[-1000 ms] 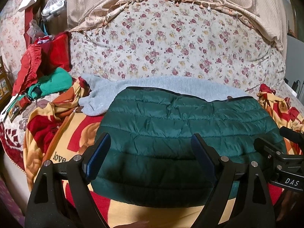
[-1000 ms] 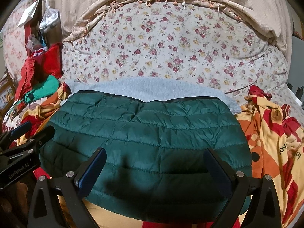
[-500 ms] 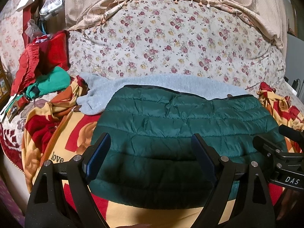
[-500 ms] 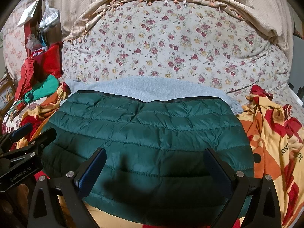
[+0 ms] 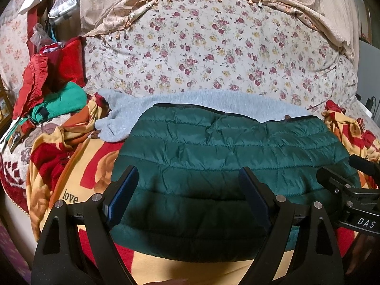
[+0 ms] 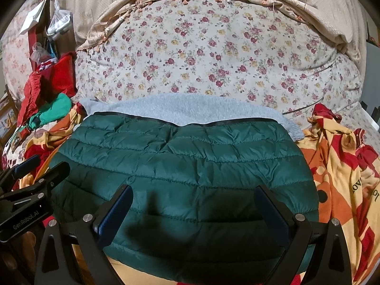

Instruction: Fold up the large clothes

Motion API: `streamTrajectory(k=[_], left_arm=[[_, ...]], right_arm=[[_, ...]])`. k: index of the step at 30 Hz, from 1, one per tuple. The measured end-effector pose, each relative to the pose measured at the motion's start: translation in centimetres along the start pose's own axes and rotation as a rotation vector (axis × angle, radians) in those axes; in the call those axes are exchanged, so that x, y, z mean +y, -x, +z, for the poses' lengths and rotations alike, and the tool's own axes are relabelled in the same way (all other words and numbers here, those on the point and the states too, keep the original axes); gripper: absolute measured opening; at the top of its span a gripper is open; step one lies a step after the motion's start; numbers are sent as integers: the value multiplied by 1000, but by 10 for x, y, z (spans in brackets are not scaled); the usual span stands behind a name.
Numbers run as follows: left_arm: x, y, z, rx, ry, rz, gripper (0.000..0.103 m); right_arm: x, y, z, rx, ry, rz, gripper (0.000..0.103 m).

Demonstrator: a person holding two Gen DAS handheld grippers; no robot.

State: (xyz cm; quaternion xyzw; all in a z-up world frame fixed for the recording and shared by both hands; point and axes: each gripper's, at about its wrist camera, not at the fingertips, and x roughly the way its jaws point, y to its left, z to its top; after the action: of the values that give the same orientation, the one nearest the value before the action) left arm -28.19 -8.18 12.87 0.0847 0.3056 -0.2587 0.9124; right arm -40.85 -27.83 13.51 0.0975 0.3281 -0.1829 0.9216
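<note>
Nothing has visibly moved since the earlier frames: both grippers hang where they were, and the clothes lie as before. The left gripper (image 5: 187,190) fills the bottom of the left wrist view, its two blue-padded fingers (image 5: 122,193) spread wide with nothing between them, poised above the near half of the green quilted jacket (image 5: 225,156). The right gripper (image 6: 193,210) sits likewise at the bottom of the right wrist view, its fingers (image 6: 114,213) also wide apart and empty over the same jacket. Each gripper shows in the other's view at the lower edge, left one at lower left, right one at lower right. The jacket lies folded and flat in the centre of both views, its dark-trimmed far edge overlapping a grey fleece garment (image 5: 190,99). Both rest on a red, orange and yellow blanket (image 6: 342,178). Behind them rises a floral quilt (image 5: 213,54), and at the left edge sits a heap of red and green clothes (image 5: 54,90).
</note>
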Motion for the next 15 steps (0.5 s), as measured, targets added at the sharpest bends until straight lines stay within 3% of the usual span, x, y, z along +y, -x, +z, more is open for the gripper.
streamTrajectory(k=[15], left_arm=[[0,-7,-1,9,-4,-1,87]], right_arm=[[-1,-3,0,6,-5,1,101]])
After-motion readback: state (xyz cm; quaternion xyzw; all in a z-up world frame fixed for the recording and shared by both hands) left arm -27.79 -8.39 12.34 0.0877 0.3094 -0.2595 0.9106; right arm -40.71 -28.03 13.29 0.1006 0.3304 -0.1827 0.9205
